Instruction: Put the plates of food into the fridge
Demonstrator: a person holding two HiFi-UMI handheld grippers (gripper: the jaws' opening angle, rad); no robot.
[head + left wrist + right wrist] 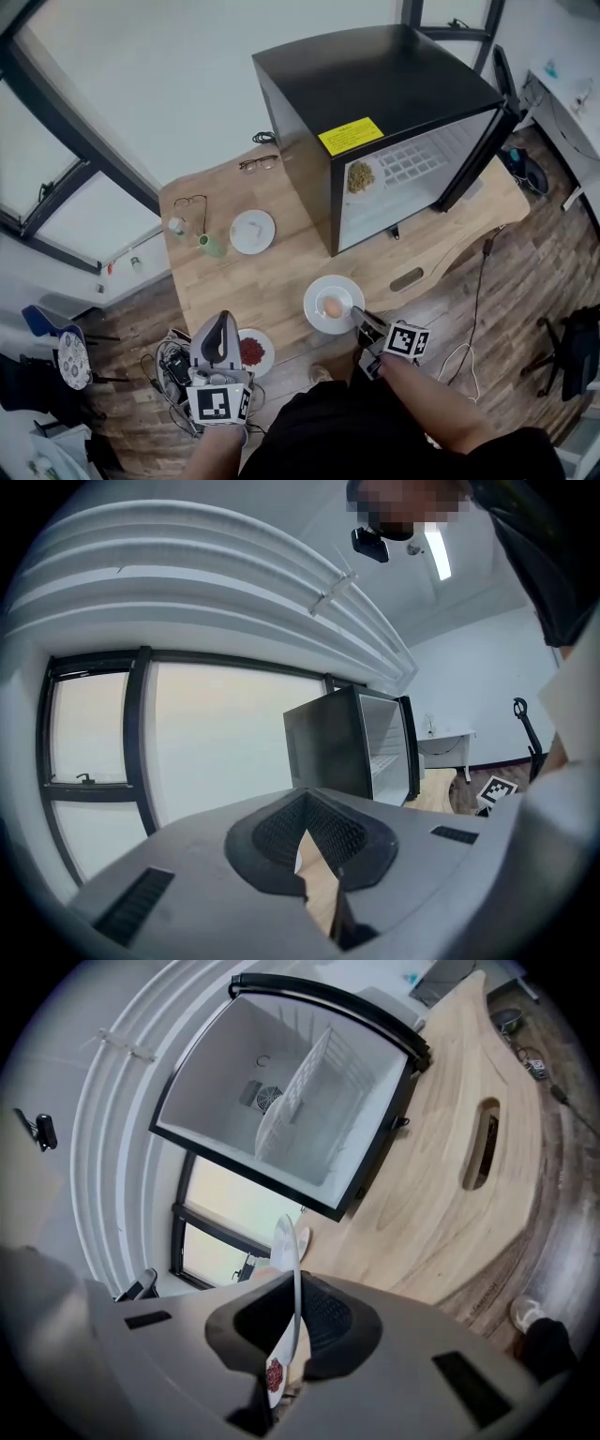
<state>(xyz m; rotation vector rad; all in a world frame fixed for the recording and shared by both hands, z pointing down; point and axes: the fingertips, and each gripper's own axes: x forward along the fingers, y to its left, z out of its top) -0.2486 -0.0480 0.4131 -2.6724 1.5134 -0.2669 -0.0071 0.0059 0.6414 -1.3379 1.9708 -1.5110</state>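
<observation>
Pale wooden tabletop (281, 281) is lying beneath the round white plate with an egg (317, 292), its rim being clamped by the right gripper (364, 323). In the left gripper view, the left gripper (309, 855) is showing jaws nearly together, empty. In the right gripper view, holding the plate level toward the open black fridge (216, 1082) is probably mattering most.

Black fridge (375, 75), yellow label (350, 135); white plate (314, 294); pale wooden table (281, 277).
</observation>
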